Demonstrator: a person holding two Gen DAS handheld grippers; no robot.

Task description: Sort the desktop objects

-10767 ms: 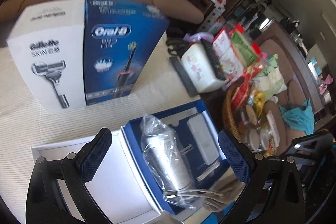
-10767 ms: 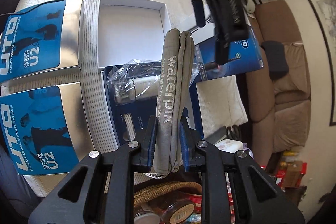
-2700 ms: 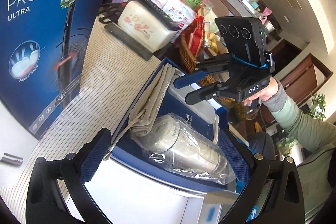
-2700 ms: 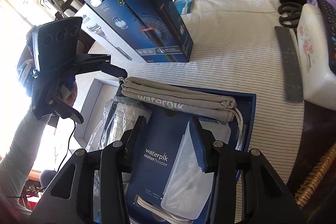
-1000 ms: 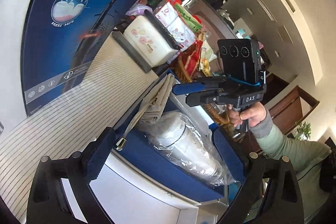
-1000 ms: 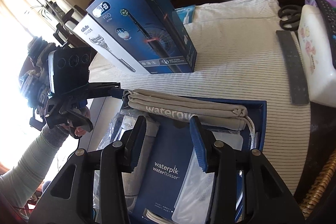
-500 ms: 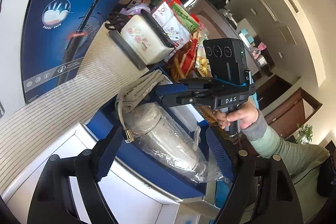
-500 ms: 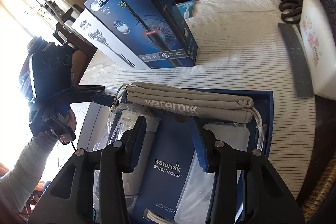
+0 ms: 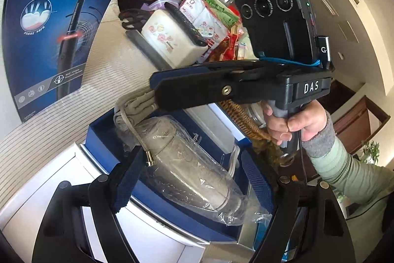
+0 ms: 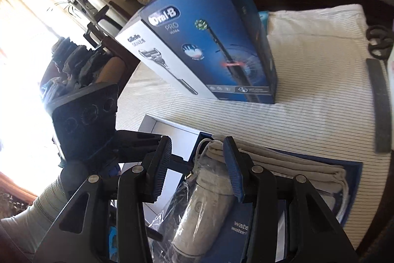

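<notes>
The open blue Waterpik box [image 9: 103, 125] holds a plastic-wrapped silver flosser [image 9: 192, 164] and a folded grey Waterpik pouch [image 9: 133, 102] along its far side. My left gripper [image 9: 193, 179] straddles the wrapped flosser, its pads against the wrap on both sides. In the right wrist view the flosser [image 10: 209, 203] lies just beyond my right gripper [image 10: 197, 142], which stands open with nothing between its pads. It hovers over the near end of the pouch [image 10: 283, 162]. From the left wrist view the right gripper [image 9: 157, 88] appears side-on above the pouch, held by a hand in a green sleeve.
An upright Oral-B box [image 10: 221, 46] and a white Gillette box [image 10: 152, 53] stand behind on the striped cloth. A white lid [image 9: 49, 176] lies beside the blue box. A tissue box [image 9: 170, 41], scissors [image 10: 379, 41], a black strip [image 10: 381, 110] and a wicker basket [image 9: 236, 112] are at the right.
The left jaws have narrowed around the wrapped flosser. My right gripper has swung left across the blue box to the pouch's end, close to the left gripper.
</notes>
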